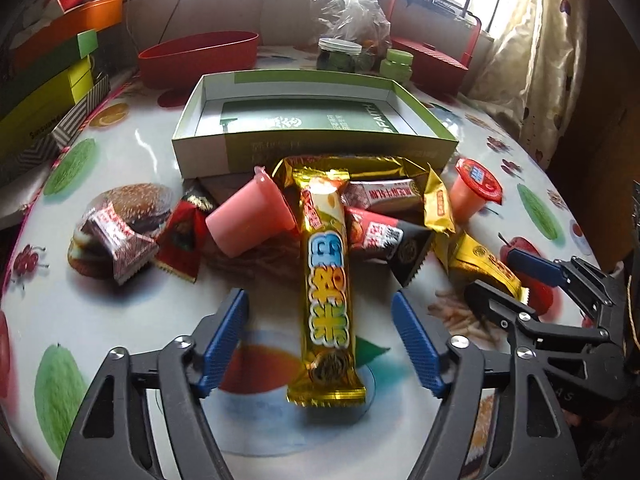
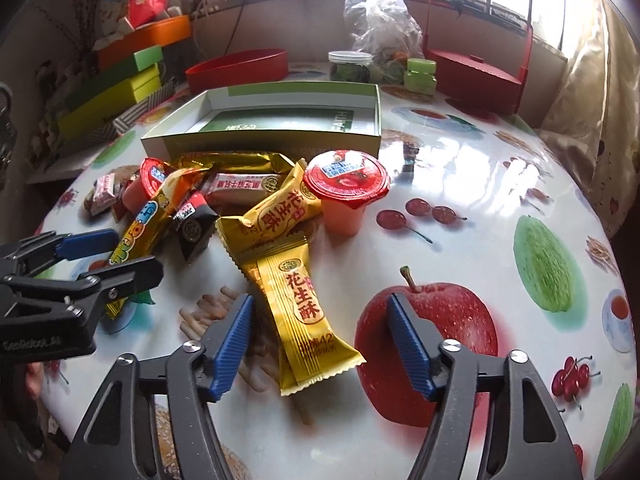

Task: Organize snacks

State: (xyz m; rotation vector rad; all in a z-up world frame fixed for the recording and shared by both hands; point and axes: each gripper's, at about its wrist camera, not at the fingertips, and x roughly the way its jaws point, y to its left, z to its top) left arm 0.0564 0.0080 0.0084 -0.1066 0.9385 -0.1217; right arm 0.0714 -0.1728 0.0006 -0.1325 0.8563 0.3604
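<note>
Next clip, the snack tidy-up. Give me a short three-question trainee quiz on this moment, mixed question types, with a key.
1. True or false: the open green box already holds several snacks.
2. Which item lies between the jaws of the left tool?
A. the long gold bar with blue and yellow letters
B. the pink jelly cup on its side
C. the red oval tub
3. Fill in: the right tool straddles a yellow ____ packet, whose far end is overlapped by a second packet of the same kind.

Key
1. False: only a green printed card shows inside it.
2. A; the pads do not touch it.
3. peanut-crisp; no pad presses it.
</note>
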